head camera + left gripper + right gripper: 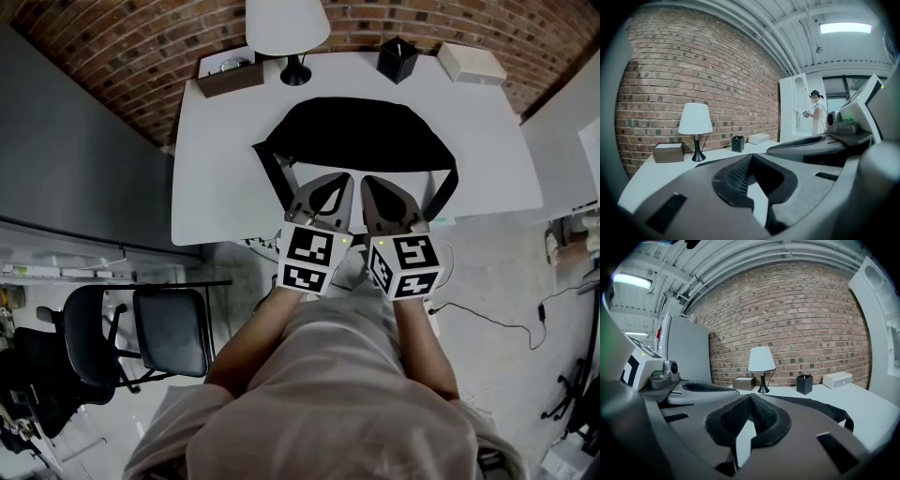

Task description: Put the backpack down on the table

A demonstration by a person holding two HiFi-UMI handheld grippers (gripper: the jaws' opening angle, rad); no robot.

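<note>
backpack flat on table | my left gripper and right gripper clenched, empty | done, I judge; I'd back off clear of straps

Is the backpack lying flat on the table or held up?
Lying flat: the backpack spreads low across the table, nothing lifted.

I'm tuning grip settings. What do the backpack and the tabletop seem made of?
The backpack: probably woven fabric, matte black; it lies slumped flat with limp straps. The table: smooth white top, perhaps laminate or painted board; even surface, no visible grain.
</note>
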